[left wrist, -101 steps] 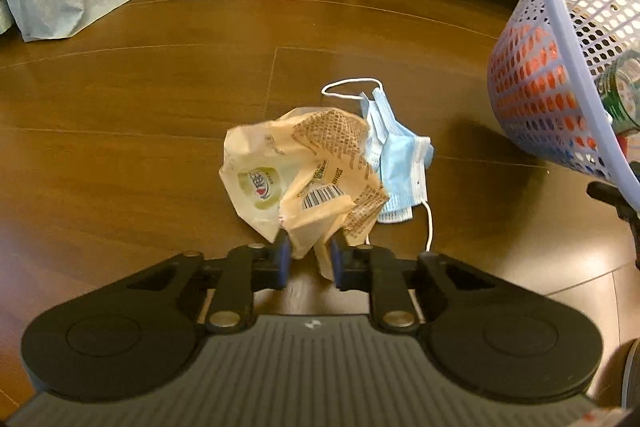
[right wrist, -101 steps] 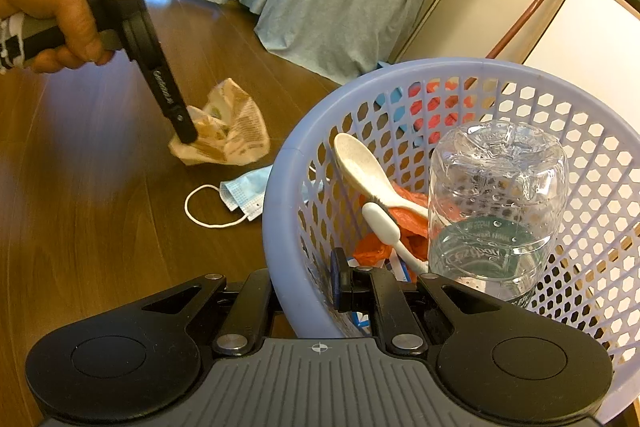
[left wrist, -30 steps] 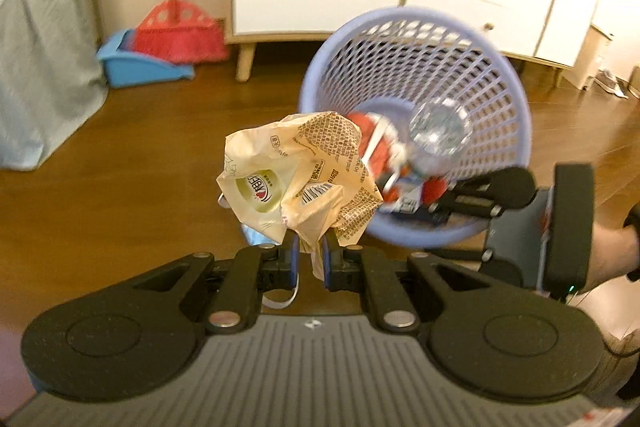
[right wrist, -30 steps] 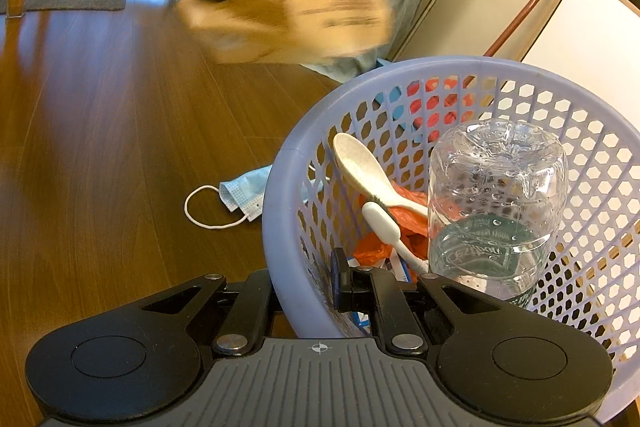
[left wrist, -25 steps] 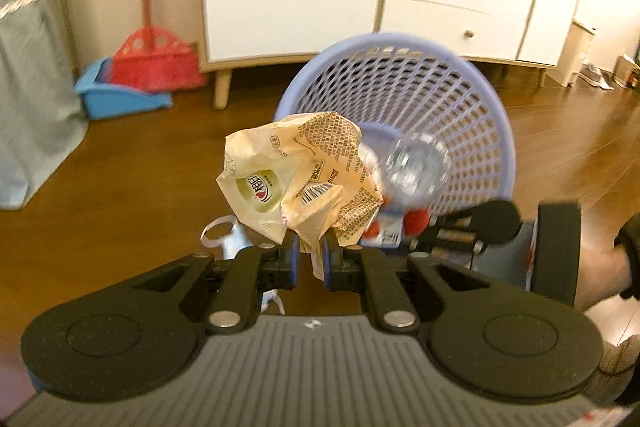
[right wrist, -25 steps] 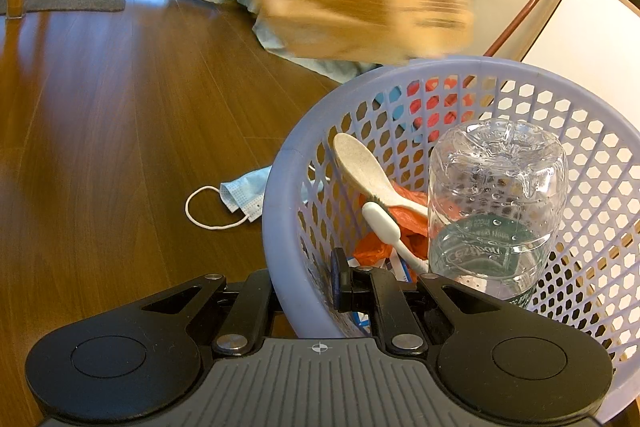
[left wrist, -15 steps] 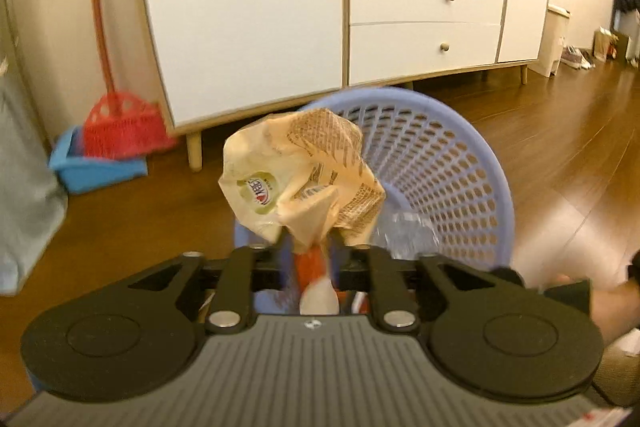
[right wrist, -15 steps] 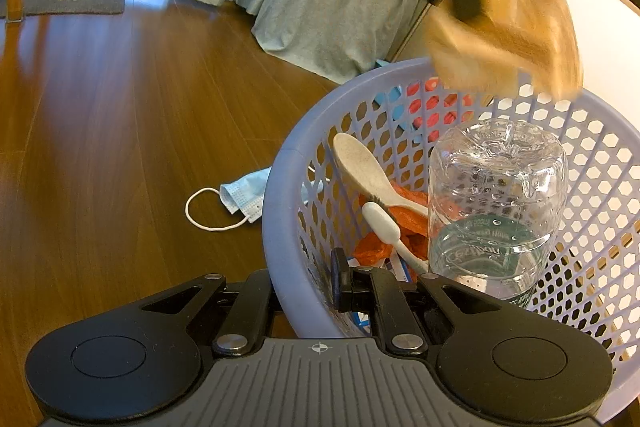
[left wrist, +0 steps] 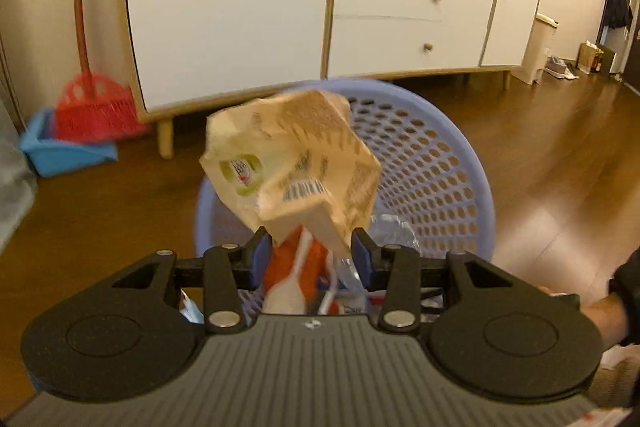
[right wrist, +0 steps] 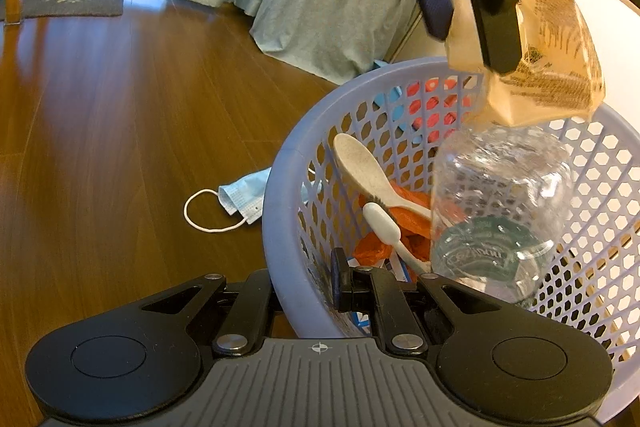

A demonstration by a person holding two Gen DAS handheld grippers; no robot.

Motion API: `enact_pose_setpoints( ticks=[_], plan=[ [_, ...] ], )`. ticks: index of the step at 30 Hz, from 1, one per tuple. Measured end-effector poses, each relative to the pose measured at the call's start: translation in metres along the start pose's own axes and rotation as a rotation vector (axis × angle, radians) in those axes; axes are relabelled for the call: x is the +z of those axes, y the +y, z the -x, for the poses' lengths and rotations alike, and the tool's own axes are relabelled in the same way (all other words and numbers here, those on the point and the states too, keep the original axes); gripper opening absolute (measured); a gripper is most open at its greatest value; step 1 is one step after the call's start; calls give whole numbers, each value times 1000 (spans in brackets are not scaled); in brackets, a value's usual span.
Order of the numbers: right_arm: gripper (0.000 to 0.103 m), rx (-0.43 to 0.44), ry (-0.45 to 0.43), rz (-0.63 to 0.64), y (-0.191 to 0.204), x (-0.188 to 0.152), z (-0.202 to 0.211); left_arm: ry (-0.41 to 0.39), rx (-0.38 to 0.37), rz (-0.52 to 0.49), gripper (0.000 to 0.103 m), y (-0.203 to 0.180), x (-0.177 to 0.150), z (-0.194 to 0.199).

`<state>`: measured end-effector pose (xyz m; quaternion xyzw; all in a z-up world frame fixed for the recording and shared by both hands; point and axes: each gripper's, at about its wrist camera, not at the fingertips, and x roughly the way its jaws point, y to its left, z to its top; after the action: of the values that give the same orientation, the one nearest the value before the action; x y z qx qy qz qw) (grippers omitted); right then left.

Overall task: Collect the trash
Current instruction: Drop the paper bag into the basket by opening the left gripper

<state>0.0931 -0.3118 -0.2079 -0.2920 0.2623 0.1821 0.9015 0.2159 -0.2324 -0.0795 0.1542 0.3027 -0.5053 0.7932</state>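
While our left tool (left wrist: 312, 253) spreads wide, blurred wrapper (left wrist: 292, 171) above basket (right wrist: 280, 203), right tool (right wrist: 306, 287) pinching its rim, mask (right wrist: 244, 197) half hidden.

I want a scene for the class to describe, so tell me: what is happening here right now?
A person is collecting trash with two handheld grippers. The left gripper is open above the lilac perforated plastic basket, and the crumpled beige paper wrapper is dropping from it. The right gripper clamps the basket's rim. Inside the basket lie a clear plastic bottle, a beige spoon and orange scraps. A blue face mask lies on the wooden floor beside the basket.
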Motion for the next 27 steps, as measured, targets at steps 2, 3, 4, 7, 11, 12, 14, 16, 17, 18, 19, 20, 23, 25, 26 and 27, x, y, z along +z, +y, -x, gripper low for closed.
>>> enact_pose_setpoints(
  ticks=[2,3,4,7,11,12,14,16,17,18,19,20,23,25,26,27],
  plan=[
    [7,0,0,0,0,-1,1,-2,-3,16,42,1,-2,1],
    [7,1,-1,0,0,-1,1,-2,-8,26,43,3,-2,1],
    [7,1,0,1,0,0,0,-1,-9,34,43,4,-2,1],
    [7,1,-2,-3,0,0,0,-14,-10,45,47,5,-2,7],
    [7,1,-3,-7,0,0,0,-39,-19,71,49,7,-3,17],
    [7,2,-3,-8,0,0,0,-40,-27,71,50,6,-3,18],
    [7,2,-3,-7,0,0,-1,-31,-47,70,50,6,-1,17],
    [7,1,-4,-8,1,0,-1,-27,-49,62,50,3,0,16],
    [7,2,-4,-8,1,0,-1,-27,-52,61,50,2,0,15],
    [7,1,-4,-9,1,0,-1,-25,-53,63,50,2,0,13],
    [7,2,-4,-10,0,0,-1,-25,-52,63,51,1,0,13],
    [7,2,-4,-11,0,0,-1,-24,-49,60,51,1,-1,13],
    [7,2,-5,-11,0,0,-1,-21,-38,59,53,3,-4,14],
    [7,2,-3,-10,0,0,0,-20,-15,69,56,7,-8,17],
    [7,2,-3,-12,-1,0,0,-21,-4,74,58,10,-11,18],
    [7,2,-4,-13,-2,1,0,-19,5,80,58,13,-14,19]
  ],
)
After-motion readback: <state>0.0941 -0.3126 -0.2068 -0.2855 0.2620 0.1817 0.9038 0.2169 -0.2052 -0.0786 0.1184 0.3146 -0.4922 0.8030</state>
